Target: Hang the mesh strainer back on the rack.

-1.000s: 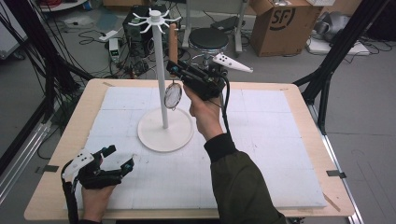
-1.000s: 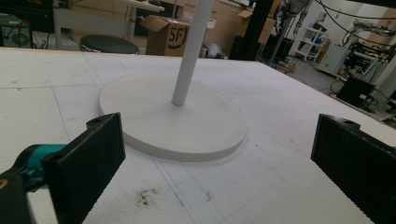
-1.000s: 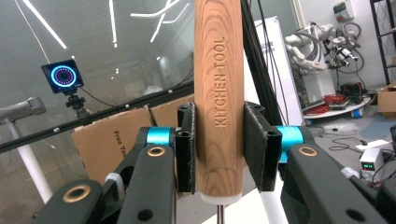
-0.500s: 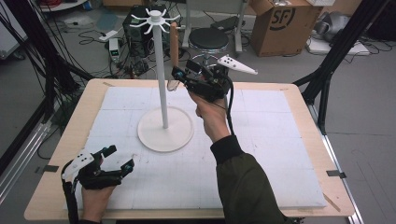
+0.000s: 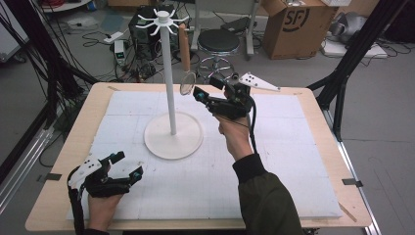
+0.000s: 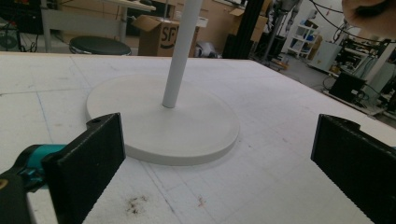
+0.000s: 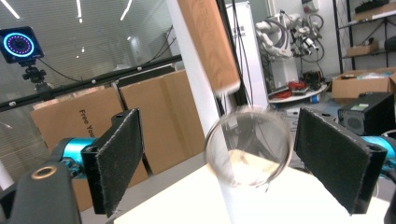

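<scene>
Between right tool's (image 7: 215, 158) wide, just-opened jaws: hanging strainer (image 7: 247, 144), untouched; left tool (image 5: 128, 166) open, empty

one white stand (image 5: 171, 93), one hanging strainer (image 5: 186, 81), two hand-held grippers.

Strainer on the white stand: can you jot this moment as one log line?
strainer: hanging from stand, swinging | right tongs: just opened, nothing gripped | left tongs: open, idle on table

A robotics lab: cable tangles (image 5: 58, 63), cardboard boxes (image 5: 293, 24), a white robot (image 7: 285, 32), equipment racks (image 6: 369, 51).
</scene>
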Tool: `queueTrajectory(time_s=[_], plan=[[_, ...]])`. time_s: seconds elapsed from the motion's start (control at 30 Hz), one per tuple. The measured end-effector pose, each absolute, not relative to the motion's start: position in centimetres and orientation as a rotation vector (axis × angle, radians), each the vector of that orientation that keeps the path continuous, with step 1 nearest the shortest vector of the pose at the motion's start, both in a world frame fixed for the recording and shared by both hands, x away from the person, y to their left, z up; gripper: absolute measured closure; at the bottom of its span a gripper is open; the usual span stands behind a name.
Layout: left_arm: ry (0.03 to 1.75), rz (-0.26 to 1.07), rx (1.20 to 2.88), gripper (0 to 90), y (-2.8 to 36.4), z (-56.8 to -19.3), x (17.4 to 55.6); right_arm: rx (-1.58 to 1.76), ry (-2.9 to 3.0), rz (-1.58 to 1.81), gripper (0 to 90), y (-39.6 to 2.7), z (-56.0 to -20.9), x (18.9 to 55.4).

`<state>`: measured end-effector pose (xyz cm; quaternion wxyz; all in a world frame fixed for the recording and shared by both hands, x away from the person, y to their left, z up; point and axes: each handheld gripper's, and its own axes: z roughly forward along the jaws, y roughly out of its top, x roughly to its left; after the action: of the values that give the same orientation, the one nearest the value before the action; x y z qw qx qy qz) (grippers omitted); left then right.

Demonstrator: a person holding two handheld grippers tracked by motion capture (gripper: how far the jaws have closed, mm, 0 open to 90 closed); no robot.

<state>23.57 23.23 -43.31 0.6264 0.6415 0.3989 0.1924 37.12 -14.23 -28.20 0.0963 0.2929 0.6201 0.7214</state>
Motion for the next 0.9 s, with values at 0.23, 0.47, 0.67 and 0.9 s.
queueTrajectory(time_s=[0.23,0.47,0.67,0.9], plan=[[0.897,0.433,1.482,3.4,22.8,-43.3,23.7,0.893,1.856,2.104,14.7,-15.4,-30.3,36.3],[0.883,0.422,1.495,3.4,22.4,-43.3,24.1,0.894,1.862,2.046,14.7,-16.5,-31.5,35.3],[0.872,0.415,1.508,3.4,21.8,-43.2,24.5,0.906,1.887,1.995,14.6,-17.9,-32.7,34.5],[0.86,0.413,1.511,3.4,21.5,-43.2,24.7,0.919,1.919,1.951,14.5,-19.4,-34.1,33.5]])
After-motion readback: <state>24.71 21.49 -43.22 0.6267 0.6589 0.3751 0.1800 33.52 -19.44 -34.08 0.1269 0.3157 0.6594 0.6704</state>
